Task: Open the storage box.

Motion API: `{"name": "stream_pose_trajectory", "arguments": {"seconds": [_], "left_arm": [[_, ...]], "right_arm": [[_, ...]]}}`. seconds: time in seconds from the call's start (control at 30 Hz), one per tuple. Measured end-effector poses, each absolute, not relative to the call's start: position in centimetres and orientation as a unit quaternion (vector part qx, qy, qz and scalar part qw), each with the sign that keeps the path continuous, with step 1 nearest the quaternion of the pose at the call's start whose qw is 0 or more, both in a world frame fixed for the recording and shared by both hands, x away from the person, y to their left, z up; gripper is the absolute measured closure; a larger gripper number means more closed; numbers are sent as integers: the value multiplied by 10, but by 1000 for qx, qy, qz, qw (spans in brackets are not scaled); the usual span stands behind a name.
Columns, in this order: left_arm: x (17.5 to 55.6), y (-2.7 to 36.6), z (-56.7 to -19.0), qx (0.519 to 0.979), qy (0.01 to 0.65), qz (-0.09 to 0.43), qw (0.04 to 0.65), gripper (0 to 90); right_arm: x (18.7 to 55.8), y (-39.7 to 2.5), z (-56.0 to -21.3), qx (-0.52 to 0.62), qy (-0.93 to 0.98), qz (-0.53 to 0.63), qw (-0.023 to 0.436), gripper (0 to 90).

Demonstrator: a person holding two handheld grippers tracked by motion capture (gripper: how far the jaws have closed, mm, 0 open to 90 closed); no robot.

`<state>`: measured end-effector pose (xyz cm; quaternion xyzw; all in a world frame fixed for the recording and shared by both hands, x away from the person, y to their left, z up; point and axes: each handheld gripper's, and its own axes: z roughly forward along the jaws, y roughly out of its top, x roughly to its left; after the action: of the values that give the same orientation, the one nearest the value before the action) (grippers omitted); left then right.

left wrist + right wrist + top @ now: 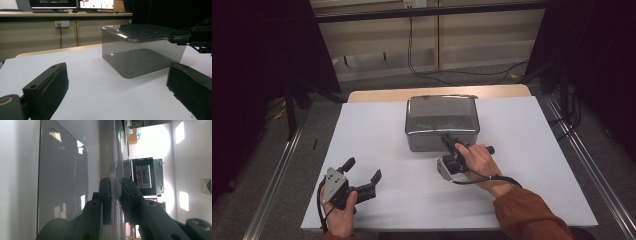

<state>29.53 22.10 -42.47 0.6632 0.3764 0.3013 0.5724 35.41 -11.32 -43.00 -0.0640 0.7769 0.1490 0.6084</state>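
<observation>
High view: right tongs (446,137) clamp the box lid's (441,114) near edge.

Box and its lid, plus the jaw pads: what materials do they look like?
Box: likely smoke-tinted clear plastic, glossy; the table shows through its walls. Lid: looks the same, a thin glossy sheet catching light reflections, its edge pinched by the right gripper. Left gripper pads: matte black, probably rubber or foam, with rough edges.
</observation>
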Motion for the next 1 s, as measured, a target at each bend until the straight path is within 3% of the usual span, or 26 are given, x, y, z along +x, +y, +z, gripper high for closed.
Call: {"name": "stream_pose_trajectory", "arguments": {"seconds": [0.37,0.6,1.0], "left_arm": [[308,218,-418,672,372,294,570,61],[324,209,-415,673,368,273,581,24],[364,177,-413,697,318,262,587,23]], "right_arm": [[354,-114,-427,-63,777,151,608,793],[354,-114,-425,-64,776,153,609,796],[355,-115,-420,-60,770,157,616,801]]}}
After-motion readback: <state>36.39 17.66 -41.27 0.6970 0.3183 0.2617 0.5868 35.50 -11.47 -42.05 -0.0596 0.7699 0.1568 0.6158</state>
